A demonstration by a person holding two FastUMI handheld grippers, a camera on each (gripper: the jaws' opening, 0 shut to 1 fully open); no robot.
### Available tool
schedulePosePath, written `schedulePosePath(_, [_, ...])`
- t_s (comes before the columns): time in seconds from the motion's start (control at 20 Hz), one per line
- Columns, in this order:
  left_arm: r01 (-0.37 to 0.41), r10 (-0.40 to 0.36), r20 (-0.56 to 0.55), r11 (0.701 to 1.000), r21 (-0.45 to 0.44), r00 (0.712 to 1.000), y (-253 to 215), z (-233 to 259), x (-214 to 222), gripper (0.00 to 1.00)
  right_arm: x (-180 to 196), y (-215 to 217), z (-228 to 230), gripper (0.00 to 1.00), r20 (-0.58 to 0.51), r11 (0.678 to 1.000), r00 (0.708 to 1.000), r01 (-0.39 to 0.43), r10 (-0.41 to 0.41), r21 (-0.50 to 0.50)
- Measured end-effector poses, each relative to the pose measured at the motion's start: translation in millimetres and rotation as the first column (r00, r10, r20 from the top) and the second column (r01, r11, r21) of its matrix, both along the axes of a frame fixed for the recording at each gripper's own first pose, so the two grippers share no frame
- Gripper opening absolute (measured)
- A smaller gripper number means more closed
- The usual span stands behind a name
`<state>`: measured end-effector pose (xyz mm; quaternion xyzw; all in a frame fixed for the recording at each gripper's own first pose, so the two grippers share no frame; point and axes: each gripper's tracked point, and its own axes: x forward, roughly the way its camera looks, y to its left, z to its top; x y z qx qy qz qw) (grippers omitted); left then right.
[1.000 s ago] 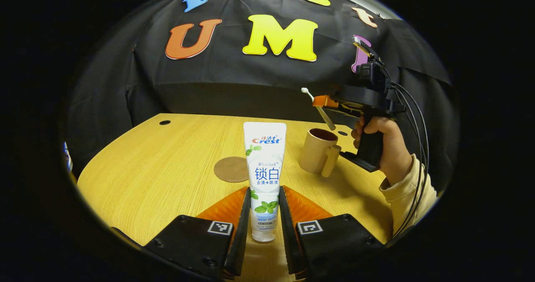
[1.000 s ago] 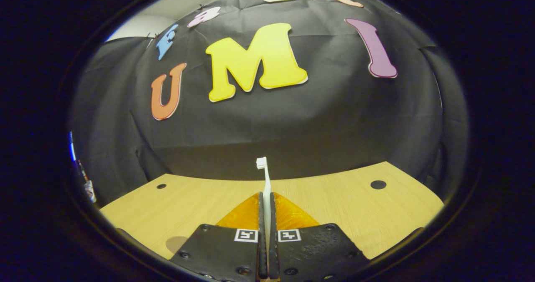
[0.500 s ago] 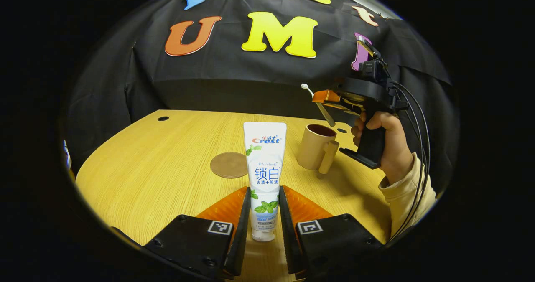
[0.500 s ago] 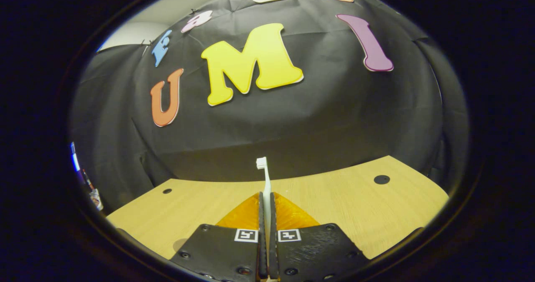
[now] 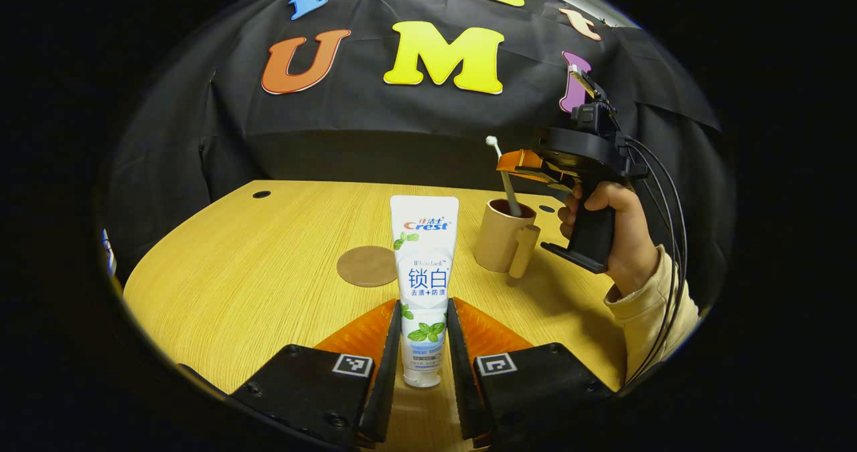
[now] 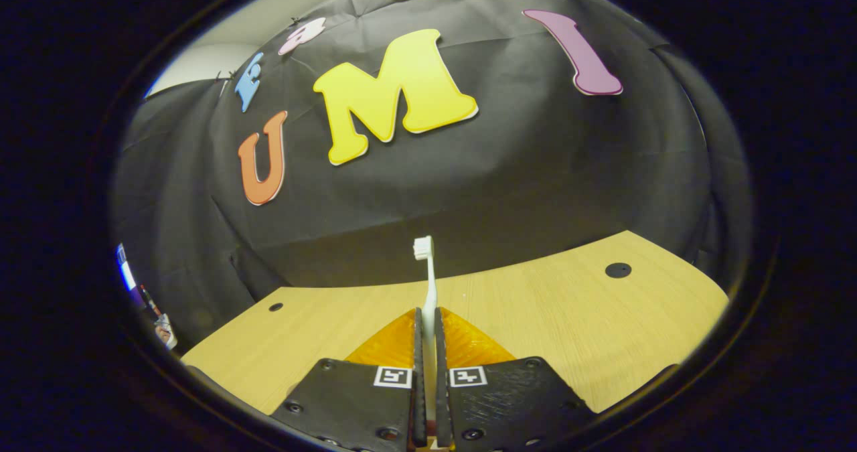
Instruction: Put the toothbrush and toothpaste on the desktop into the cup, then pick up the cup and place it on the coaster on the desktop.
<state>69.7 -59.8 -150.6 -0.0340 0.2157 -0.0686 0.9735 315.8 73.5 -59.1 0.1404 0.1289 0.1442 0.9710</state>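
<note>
- In the left gripper view, the toothpaste [image 5: 424, 284] is seen upright at the lower centre of the frame, clamped between the two fingers of the left gripper [image 5: 424, 345]; it is judged to be held but not yet brought to the cup.
- The cup [image 5: 503, 237] stands on the desktop [image 5: 254, 264] right of centre, and the round coaster [image 5: 367, 266] lies bare just left of the toothpaste, well apart from the cup.
- At the upper right of that view, the right gripper [image 5: 519, 164] is held by a hand [image 5: 612, 231] above the cup, closed on the toothbrush [image 5: 503, 177], whose lower end is seen at the cup's mouth; whether it touches the bottom cannot be told.
- In the right gripper view, the toothbrush [image 6: 426, 284] is pinched at the lower centre between nearly closed fingers, bristles pointing up.
- Nothing is judged finished: the toothbrush is to be released, the toothpaste added, and the cup moved onto the coaster.
</note>
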Motion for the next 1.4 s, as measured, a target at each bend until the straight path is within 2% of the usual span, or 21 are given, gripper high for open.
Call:
schedulePosePath(0.05, [0.0,0.0,-0.002,1.0,0.001,1.0,0,-1,-1,0.42,-2,1,-1,0.05,0.0,1.0,1.0,-0.003,0.003,-0.002])
schedulePosePath(0.25, [0.007,-0.007,0.01,1.0,0.011,1.0,1,1,2,0.42,-10,-2,-4,0.06,-0.013,1.0,1.0,-0.001,0.001,-0.011])
schedulePosePath(0.35, [0.008,-0.009,0.02,1.0,0.014,1.0,2,2,3,0.42,-21,1,-6,0.06,-0.016,0.999,0.999,-0.03,0.03,-0.011])
schedulePosePath(0.4, [0.01,-0.01,0.024,1.0,0.014,1.0,0,3,5,0.42,-25,-1,-5,0.18,-0.011,0.999,1.0,-0.028,0.028,-0.024])
schedulePosePath(0.45, [0.01,-0.011,0.027,1.0,0.015,1.0,-1,4,5,0.42,-30,-4,-5,0.17,-0.005,0.999,1.0,-0.025,0.025,-0.045])
schedulePosePath(0.5, [0.011,-0.011,0.031,1.0,0.014,0.999,-2,6,5,0.42,-35,-8,-4,0.36,0.005,0.997,1.0,-0.019,0.02,-0.07])
schedulePosePath(0.65, [0.012,-0.013,0.059,1.0,0.016,0.998,-9,15,12,0.42,-56,-19,4,0.6,0.054,0.993,0.998,-0.01,0.017,-0.118])
schedulePosePath(0.7, [0.012,-0.013,0.07,1.0,0.016,0.997,-12,20,18,0.42,-64,-22,9,0.75,0.079,0.99,0.997,-0.012,0.023,-0.138])
schedulePosePath(0.8, [0.015,-0.015,0.094,1.0,0.01,0.995,-20,30,31,0.42,-82,-39,14,0.97,0.118,0.986,0.993,0.01,0.01,-0.169])
schedulePosePath(0.95, [0.036,-0.035,0.128,0.999,-0.006,0.991,-40,45,50,0.42,-111,-55,20,0.96,0.151,0.986,0.988,-0.005,0.031,-0.168])
schedulePosePath(1.15, [0.047,-0.046,0.202,0.999,0.0,0.978,-66,69,83,0.42,-141,-102,8,0.93,0.164,0.98,0.986,0.06,-0.029,-0.187])
schedulePosePath(1.3, [0.087,-0.075,0.248,0.995,-0.039,0.966,-92,85,106,0.41,-163,-133,-8,0.99,0.162,0.976,0.985,0.096,-0.065,-0.194])
schedulePosePath(1.4, [0.128,-0.104,0.278,0.989,-0.071,0.955,-110,96,118,0.41,-176,-151,-15,0.96,0.166,0.979,0.982,0.119,-0.092,-0.162])
